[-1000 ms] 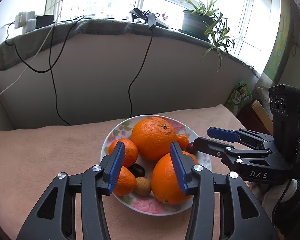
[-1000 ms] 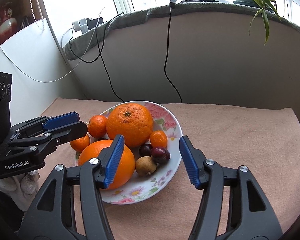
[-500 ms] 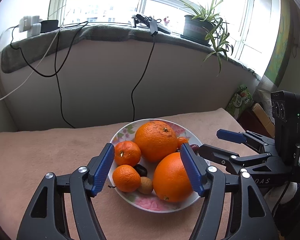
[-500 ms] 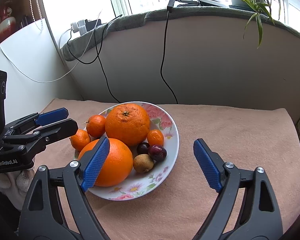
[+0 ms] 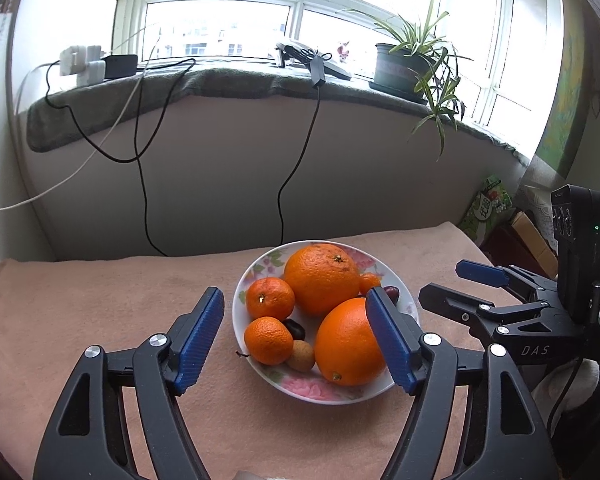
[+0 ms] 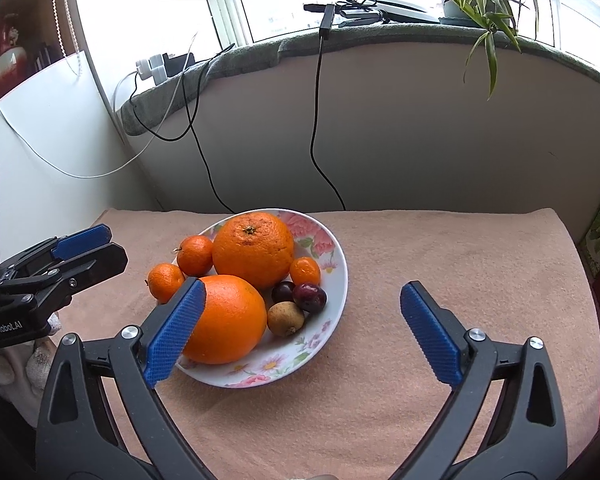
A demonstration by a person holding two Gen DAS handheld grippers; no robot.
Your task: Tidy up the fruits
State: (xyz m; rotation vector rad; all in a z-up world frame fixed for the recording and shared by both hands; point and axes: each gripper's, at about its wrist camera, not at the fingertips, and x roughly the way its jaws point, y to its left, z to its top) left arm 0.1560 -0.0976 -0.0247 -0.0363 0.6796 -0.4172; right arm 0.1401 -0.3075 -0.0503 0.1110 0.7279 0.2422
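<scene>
A floral white plate [image 5: 260,272] [image 6: 331,280] on the pink cloth holds two big oranges [image 5: 319,278] [image 5: 347,344], two mandarins [image 5: 270,298] [image 5: 268,340], a tiny orange fruit [image 6: 304,271], dark plums [image 6: 309,297] and a small brown fruit [image 6: 285,319]. My left gripper [image 5: 296,344] is open and empty, just short of the plate's near-left side. My right gripper [image 6: 303,332] is open wide and empty, near the plate's front right; it also shows in the left wrist view [image 5: 459,288].
A pink cloth [image 6: 439,264] covers the table. A curved wall with hanging black cables [image 5: 292,176] stands behind. A potted plant [image 5: 403,66] and chargers sit on the sill. Boxes and a green packet [image 5: 487,208] lie off the right edge.
Both grippers have opened wider and pulled back from the plate. The fruit has stayed in the plate.
</scene>
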